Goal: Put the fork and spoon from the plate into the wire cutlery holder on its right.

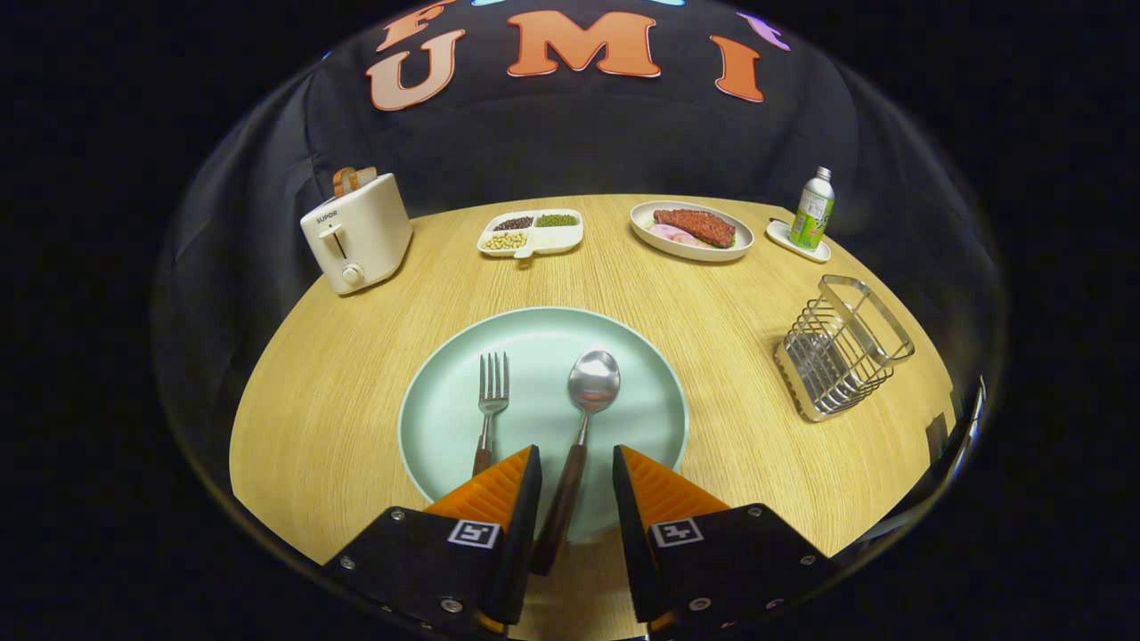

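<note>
Now my claw [576, 467] stands apart, straddling the spoon [583, 418] handle without touching. Fork [489, 405] handle partly hidden behind my left finger.

Bare table [730, 356] between plate [445, 418] and wire cutlery holder [842, 356].

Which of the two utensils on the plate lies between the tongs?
The spoon: its dark handle runs between the open tongs. The fork lies left of them.
</note>
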`<state>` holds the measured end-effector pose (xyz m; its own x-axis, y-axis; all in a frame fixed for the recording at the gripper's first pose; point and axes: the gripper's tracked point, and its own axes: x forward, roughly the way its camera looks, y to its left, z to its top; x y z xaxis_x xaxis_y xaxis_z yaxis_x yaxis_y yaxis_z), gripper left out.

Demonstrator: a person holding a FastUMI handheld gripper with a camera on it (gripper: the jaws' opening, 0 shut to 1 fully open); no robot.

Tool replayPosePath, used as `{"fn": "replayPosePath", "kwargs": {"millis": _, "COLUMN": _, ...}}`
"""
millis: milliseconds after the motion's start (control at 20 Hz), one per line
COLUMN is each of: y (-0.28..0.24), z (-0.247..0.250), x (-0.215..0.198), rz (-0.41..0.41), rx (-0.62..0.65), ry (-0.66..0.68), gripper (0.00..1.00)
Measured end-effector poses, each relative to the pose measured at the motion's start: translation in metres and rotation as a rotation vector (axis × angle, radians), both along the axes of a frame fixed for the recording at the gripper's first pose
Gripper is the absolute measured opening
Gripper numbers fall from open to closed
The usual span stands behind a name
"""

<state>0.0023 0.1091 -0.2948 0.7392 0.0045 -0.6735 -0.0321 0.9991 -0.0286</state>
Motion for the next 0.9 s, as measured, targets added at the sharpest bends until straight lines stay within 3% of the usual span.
{"fn": "replayPosePath", "kwargs": {"millis": 500, "y": -0.003, "z": -0.018, "x": 0.000, "rz": -0.028, "rx": -0.020, "ry": 0.042, "gripper": 0.12}}
{"fn": "replayPosePath", "kwargs": {"millis": 700, "y": -0.005, "z": -0.015, "x": 0.002, "rz": -0.029, "rx": -0.032, "ry": 0.036, "gripper": 0.05}}
{"fn": "replayPosePath", "kwargs": {"millis": 900, "y": -0.006, "z": 0.009, "x": 0.006, "rz": -0.012, "rx": 0.007, "ry": 0.027, "gripper": 0.05}}
